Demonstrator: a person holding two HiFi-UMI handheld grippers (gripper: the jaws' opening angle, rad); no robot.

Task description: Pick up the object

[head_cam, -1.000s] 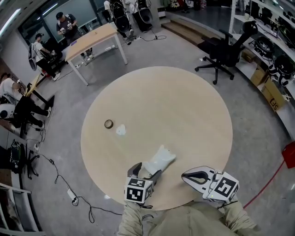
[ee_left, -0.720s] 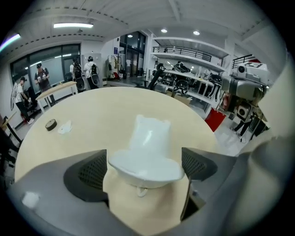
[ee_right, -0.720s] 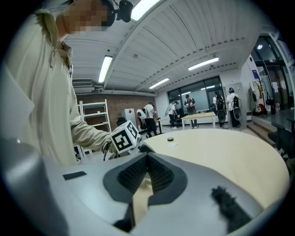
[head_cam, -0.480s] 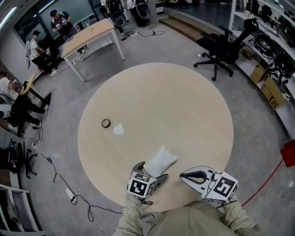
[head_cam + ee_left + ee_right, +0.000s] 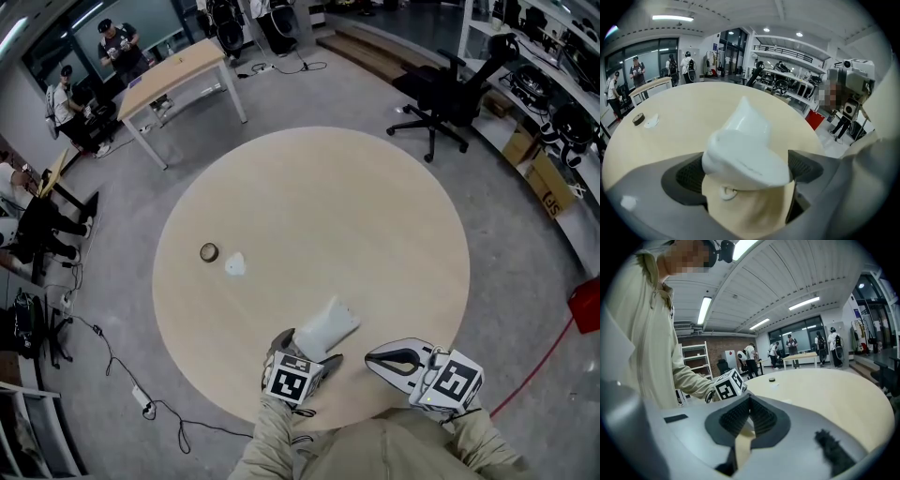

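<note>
Far left on the round worktop (image 5: 356, 206), matt pale wood-look laminate, lie a small dark ring (image 5: 208, 252) and a crumpled white scrap (image 5: 234, 265), well apart from the action. Near the front edge, the white object (image 5: 326, 328) lies on the worktop: smooth, glossy, moulded-looking, broad and rounded at one end, narrowing toward the other. The left tongs (image 5: 305, 349) straddle its near end; their jaws have just been opening and stand wide apart, ribbed dark pads either side without pressing. I judge the pick-up as not done: closing and lifting remain. The right tongs (image 5: 375, 357) hover beside it, jaws together, empty.
</note>
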